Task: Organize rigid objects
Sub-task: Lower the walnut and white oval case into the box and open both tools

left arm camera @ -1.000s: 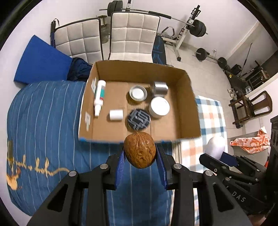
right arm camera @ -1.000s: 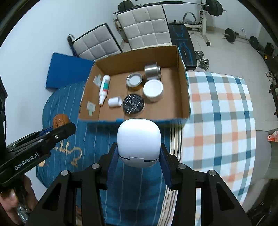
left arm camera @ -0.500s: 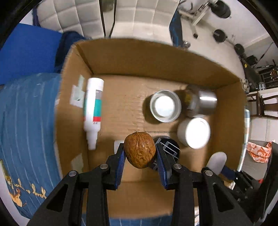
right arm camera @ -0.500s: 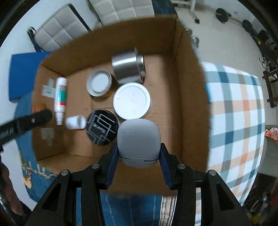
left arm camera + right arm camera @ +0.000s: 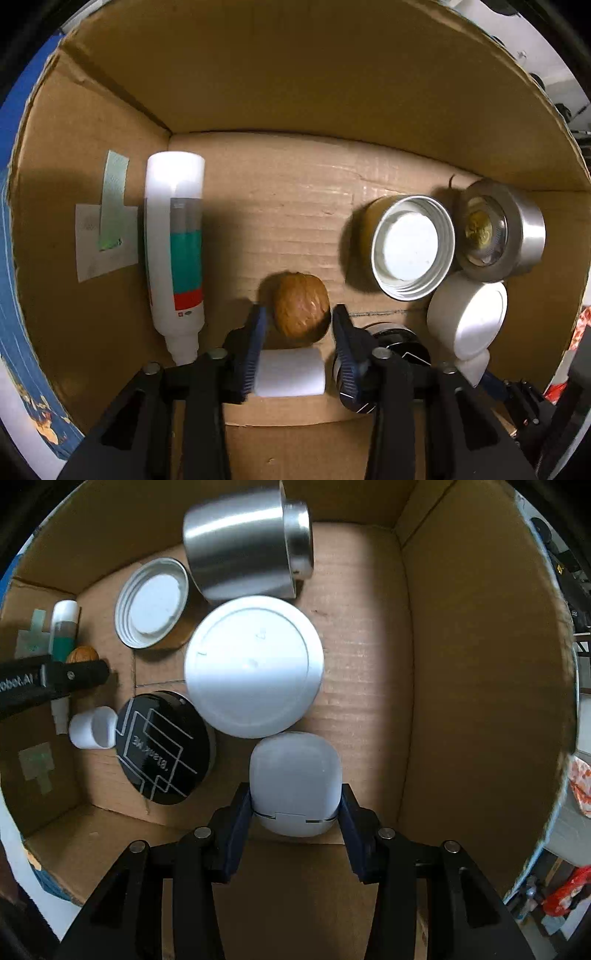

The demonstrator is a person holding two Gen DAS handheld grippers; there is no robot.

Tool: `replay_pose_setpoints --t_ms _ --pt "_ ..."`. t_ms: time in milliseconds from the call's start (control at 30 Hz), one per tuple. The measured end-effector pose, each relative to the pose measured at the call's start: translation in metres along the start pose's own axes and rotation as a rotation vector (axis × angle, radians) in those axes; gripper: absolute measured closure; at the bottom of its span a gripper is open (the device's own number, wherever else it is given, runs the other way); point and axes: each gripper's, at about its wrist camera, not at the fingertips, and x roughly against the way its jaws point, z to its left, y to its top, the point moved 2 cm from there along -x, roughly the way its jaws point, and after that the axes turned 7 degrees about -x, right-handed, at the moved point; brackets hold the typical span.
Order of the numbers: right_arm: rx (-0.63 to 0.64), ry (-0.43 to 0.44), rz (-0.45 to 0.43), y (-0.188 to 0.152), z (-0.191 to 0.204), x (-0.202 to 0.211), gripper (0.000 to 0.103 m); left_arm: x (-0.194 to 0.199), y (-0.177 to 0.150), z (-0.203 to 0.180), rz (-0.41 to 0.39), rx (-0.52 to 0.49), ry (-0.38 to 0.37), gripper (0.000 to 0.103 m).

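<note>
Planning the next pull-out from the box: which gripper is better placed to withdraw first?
Left. The left gripper is open, with gaps beside the walnut on the box floor. The right gripper looks closed on the white case.

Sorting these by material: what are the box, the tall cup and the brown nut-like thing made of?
Box: corrugated cardboard, matte, fluting ridges show. Tall cup: seemingly brushed steel, soft streaked reflections. Brown thing: likely a walnut shell, wrinkled, slightly glossy.
</note>
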Motion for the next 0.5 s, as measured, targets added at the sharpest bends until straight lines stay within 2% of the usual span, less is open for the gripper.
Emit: replay_pose_setpoints --t_ms 200,267,300,367,500 --pt "-0.001 -0.002 0.016 0.001 -0.002 -0.004 0.054 0.010 -0.006 0.003 -0.007 0.019 -0.025 0.061" --pt "0.003 -0.016 0.006 0.000 0.000 -0.001 0.047 0.016 -0.011 0.003 -0.020 0.023 -0.019 0.059" --pt "0.005 -0.023 -0.004 -0.001 0.001 0.002 0.045 0.020 -0.013 0.002 -0.032 0.025 -0.016 0.057" --pt "0.014 -0.029 -0.029 -0.006 0.011 0.009 0.036 0.030 -0.020 0.002 -0.061 0.017 0.018 0.040" --pt "0.028 -0.028 -0.083 -0.013 0.015 0.031 0.031 0.057 -0.038 -0.002 -0.152 -0.012 0.073 0.032"
